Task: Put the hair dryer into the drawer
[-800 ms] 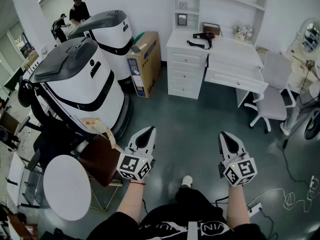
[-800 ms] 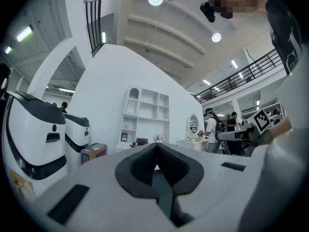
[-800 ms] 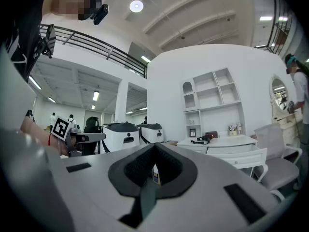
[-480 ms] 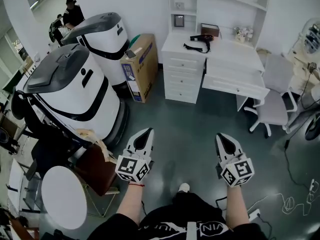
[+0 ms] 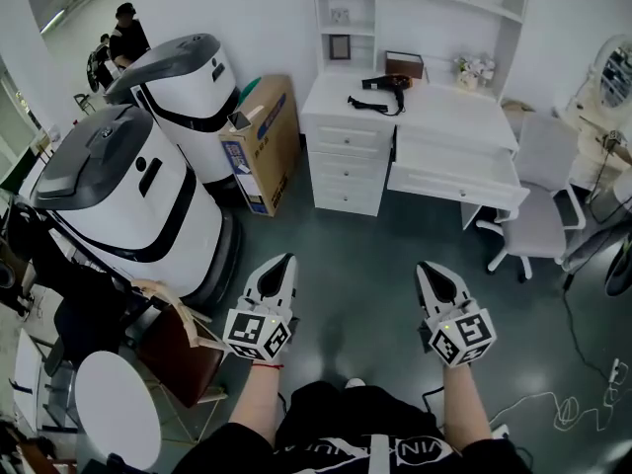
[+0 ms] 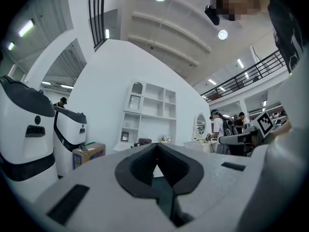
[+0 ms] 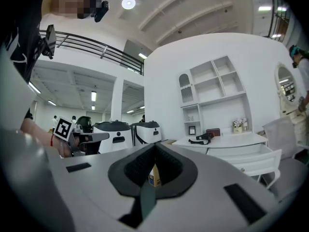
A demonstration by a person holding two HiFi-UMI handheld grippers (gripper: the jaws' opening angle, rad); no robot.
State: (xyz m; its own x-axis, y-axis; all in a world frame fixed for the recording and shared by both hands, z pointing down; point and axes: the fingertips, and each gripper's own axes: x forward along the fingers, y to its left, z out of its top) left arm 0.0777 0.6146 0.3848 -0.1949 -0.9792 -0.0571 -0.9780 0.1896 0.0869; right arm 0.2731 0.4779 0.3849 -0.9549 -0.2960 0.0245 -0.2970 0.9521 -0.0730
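two shifts show against the earlier pictures: the white desk now sits further left in the head view, and the round white table sits lower in the bottom left corner. both grippers keep their pose, level and side by side above the dark floor, and the hair dryer keeps its place.

from the left, two white-and-grey machines stand one behind the other, with people behind them at the top left. a cardboard box stands just beside the desk's left side; its blue print is too small to read. the left gripper has its jaws pressed together with nothing between them, and its cube bears black-and-white square markers, not letters.

the black hair dryer lies with its cord on the left half of the tabletop, toward the back edge, above the stack of small drawers and well apart from both grippers. a brown box stands just behind it. the wide drawer under the middle of the tabletop stands pulled out.

the right gripper is clenched shut as well, empty. a pale chair stands near the desk's right front corner. white lettering on the person's black shirt at the bottom edge is too cut off to read.
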